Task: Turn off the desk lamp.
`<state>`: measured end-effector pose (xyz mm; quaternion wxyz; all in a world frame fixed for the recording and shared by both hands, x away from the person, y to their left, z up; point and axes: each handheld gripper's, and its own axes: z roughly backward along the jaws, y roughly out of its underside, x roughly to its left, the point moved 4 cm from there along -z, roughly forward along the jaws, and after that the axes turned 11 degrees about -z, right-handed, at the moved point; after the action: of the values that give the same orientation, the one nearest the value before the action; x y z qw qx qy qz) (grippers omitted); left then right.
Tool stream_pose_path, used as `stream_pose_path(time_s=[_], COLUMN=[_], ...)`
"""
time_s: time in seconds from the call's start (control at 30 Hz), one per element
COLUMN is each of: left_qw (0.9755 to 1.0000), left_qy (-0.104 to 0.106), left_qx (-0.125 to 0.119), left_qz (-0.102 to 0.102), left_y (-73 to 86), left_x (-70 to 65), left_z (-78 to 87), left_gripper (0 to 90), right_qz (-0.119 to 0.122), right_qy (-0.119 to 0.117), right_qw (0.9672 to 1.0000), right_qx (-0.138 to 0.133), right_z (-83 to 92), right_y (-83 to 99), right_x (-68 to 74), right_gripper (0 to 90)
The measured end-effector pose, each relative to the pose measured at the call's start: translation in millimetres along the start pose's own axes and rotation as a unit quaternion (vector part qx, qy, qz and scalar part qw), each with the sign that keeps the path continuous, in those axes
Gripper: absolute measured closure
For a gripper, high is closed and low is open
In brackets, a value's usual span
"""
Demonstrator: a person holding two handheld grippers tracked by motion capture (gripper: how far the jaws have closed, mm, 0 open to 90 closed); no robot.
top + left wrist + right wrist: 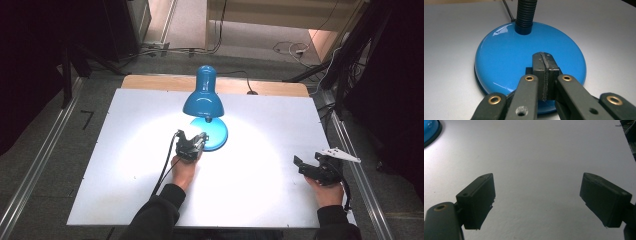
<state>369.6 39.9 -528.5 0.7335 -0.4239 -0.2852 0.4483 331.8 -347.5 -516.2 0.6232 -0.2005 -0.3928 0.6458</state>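
A blue desk lamp stands lit near the middle of the white table [120, 190], its shade [203, 102] bent down over its round base [217, 137]. My left gripper [200, 141] is shut, pads pressed together with nothing between them. Its tips [544, 57] hover over the near part of the glossy base [504, 57], below the ribbed black neck [525, 13]; whether they touch the base I cannot tell. My right gripper [307, 161] rests at the table's right side, well away from the lamp. It [537, 185] stands open over bare tabletop, with a sliver of the base [430, 130] at the top left.
The lamp's cord [248, 86] runs off the table's far wooden edge [150, 81]. A black cable [165, 167] trails from my left gripper toward the person's sleeve. Metal rails [35, 170] flank the table, and cables [295, 49] lie on the floor behind.
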Motion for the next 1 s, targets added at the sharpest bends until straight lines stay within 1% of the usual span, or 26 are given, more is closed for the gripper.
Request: stream_pose_path(time_s=[0.07, 0.1, 0.17, 0.47, 0.57, 0.83, 0.93, 1.0], left_qw=[1.0000, 1.0000, 1.0000, 1.0000, 0.9999, 1.0000, 0.9999, 0.9999], left_qy=[-0.001, 0.001, -0.003, -0.007, -0.008, -0.009, -0.014, -0.014], left_qx=[0.000, 0.000, 0.000, -0.002, -0.001, 0.001, 0.007, 0.010], left_qz=[-0.002, -0.003, -0.005, -0.005, -0.008, -0.003, -0.002, -0.001], left_y=[-0.4, -0.8, -1.7, -1.8, -1.6, -2.7, -3.7, -5.6], left_x=[-0.5, -1.1, -1.8, -2.0, -2.7, -2.4, -1.7, -2.8], left_z=[-0.2, -0.8, -1.7, -2.5, -2.5, -3.7, -6.6, -8.5], left_gripper=[90.0, 90.0, 90.0, 90.0, 90.0, 90.0, 90.0, 90.0], right_qz=[-0.001, -0.001, 0.000, 0.002, 0.004, 0.003, 0.004, 0.003], right_qy=[0.000, 0.000, 0.000, -0.002, -0.002, -0.002, -0.002, -0.003], right_qw=[1.0000, 1.0000, 1.0000, 1.0000, 1.0000, 1.0000, 1.0000, 1.0000], right_qx=[0.000, 0.000, 0.000, 0.001, 0.001, 0.001, 0.001, 0.001], right_z=[0.2, 0.1, 0.1, -0.1, -0.5, -0.7, -0.8, -0.4], right_y=[0.1, 0.1, 0.0, 0.0, -0.1, -0.1, -0.1, -0.1], right_x=[0.1, 0.1, 0.0, 1.6, 2.3, 2.1, 2.7, 2.7], right_gripper=[11.6, 11.6, 11.6, 11.6, 11.6, 11.7, 11.6, 11.6])
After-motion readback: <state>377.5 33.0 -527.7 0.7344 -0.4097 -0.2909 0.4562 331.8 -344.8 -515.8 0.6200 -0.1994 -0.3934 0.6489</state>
